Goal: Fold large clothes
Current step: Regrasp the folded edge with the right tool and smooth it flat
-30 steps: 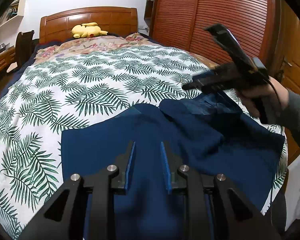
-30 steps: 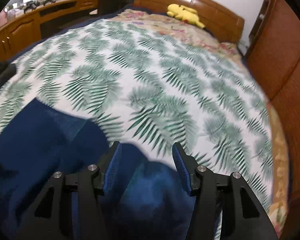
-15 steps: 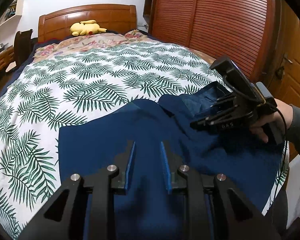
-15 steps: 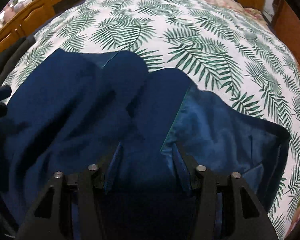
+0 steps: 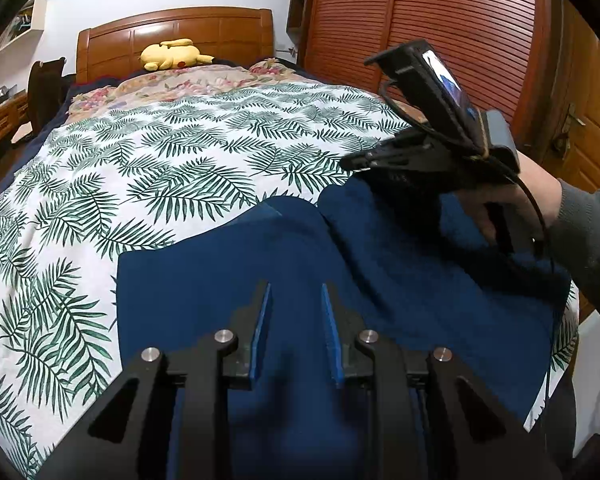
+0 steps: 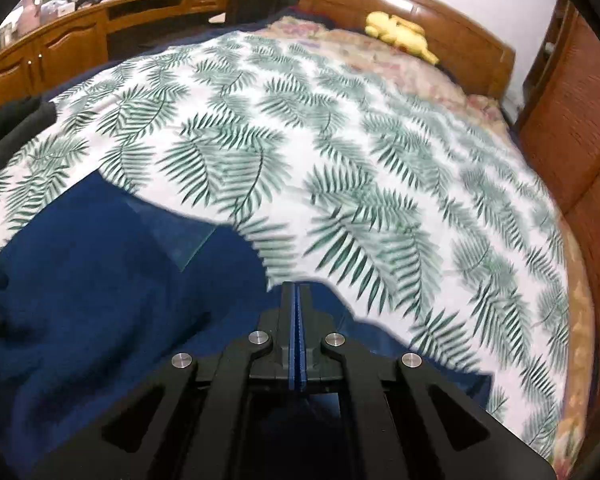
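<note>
No readable text, label, brand, number or sign anywhere. Small lit screen on back of black hand-held right gripper, right side of left wrist view: bright picture only, no legible characters. Faint marking on same gripper body too blurred to read.

A bed with a white, green-leaf cover fills the room, a flowered quilt at its head below a wooden headboard. A yellow plush toy lies there. Slatted wooden wardrobe doors stand beside it; wooden cabinets line the other wall.
</note>
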The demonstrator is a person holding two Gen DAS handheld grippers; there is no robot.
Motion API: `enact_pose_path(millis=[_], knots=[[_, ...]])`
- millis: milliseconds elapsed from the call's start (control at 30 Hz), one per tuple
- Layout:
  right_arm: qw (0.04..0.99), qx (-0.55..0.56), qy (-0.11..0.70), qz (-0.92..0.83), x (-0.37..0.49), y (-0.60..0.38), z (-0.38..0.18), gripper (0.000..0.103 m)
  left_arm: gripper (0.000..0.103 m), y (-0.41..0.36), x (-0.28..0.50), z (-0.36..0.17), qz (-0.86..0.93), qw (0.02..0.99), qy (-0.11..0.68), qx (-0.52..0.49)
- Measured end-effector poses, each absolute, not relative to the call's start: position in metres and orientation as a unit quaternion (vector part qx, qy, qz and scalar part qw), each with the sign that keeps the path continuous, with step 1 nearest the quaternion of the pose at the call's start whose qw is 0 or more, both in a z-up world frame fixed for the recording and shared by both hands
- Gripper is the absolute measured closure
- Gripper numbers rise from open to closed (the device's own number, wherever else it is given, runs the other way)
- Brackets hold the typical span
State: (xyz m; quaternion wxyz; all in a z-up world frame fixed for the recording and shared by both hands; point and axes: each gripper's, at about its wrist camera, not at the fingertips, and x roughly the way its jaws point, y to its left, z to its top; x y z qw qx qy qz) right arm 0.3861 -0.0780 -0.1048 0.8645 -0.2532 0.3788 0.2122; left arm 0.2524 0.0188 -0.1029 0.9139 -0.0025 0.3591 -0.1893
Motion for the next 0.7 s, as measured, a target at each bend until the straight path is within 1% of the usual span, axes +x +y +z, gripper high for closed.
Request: enact_pose_path(millis=[100,233,267,300,367,400,600,700], knots=[[0.871,-0.252,0.376,0.189,0.399,-0.079,-0.1,0.103,0.08,0.017,0.252,-0.103,-0.189,0.914,0.359,0.001],[0.881,-0.217,0.385,0.169,0.404,-0.105,-0.089,0.103,0.08,0.016,0.25,-0.102,-0.19,0.915,0.356,0.004],[0.884,-0.212,0.384,0.16,0.403,-0.114,-0.086,0.099,0.08,0.016,0.251,-0.102,-0.19,0.915,0.356,0.003],[0.888,-0.205,0.384,0.151,0.4,-0.125,-0.083,0.094,0.08,0.017,0.251,-0.102,-0.19,0.915,0.356,0.003],[0.893,-0.191,0.385,0.134,0.392,-0.151,-0.079,0.057,0.08,0.017,0.251,-0.101,-0.189,0.915,0.356,0.002],[0.896,-0.185,0.386,0.121,0.387,-0.169,-0.079,0.052,0.08,0.016,0.251,-0.101,-0.189,0.915,0.355,0.003],[0.887,-0.159,0.429,0.066,0.38,-0.242,-0.097,0.051,0.08,0.012,0.25,-0.102,-0.191,0.915,0.356,0.009],[0.873,-0.13,0.466,0.055,0.384,-0.267,-0.115,0.051,0.08,0.011,0.251,-0.103,-0.19,0.915,0.357,0.011]])
